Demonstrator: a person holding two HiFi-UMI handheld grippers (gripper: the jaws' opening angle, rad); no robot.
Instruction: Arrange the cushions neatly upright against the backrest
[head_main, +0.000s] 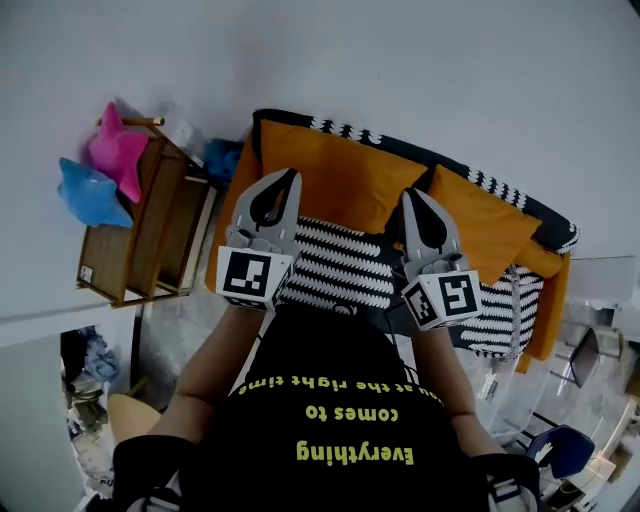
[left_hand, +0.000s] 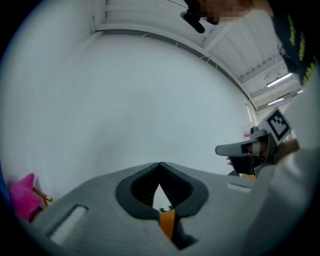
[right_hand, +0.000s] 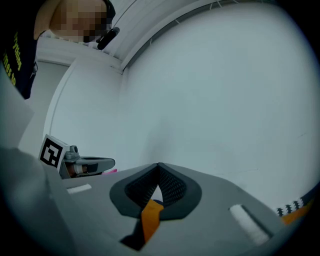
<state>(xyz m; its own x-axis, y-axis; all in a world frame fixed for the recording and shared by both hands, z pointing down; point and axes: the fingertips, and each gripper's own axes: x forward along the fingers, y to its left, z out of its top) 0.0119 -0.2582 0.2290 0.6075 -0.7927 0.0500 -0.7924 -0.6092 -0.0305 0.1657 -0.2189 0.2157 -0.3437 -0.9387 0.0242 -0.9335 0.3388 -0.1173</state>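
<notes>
Head view | wooden rack (head_main: 140, 240) beside sofa (head_main: 545, 212) | pink star pillow (head_main: 118, 150) by rack

Grey left gripper (head_main: 289, 180) and right gripper (head_main: 411, 198), black yellow-lettered shirt (head_main: 340, 400).

I count 2 orange cushions (head_main: 335, 170) (head_main: 480, 225) top ctr, 2 striped cushions (head_main: 335, 265) (head_main: 500, 315) just below, 1 sofa (head_main: 548, 300), 1 shelf (head_main: 150, 235) left, 2 star toys (head_main: 118, 150) (head_main: 90, 192) upper left, + my grippers (head_main: 290, 175) (head_main: 412, 193): 2.

Sofa (head_main: 290, 116) front hidden behind person's torso (head_main: 340, 400); pink shape (left_hand: 22, 196), probably star toy, cut off at edge.
</notes>
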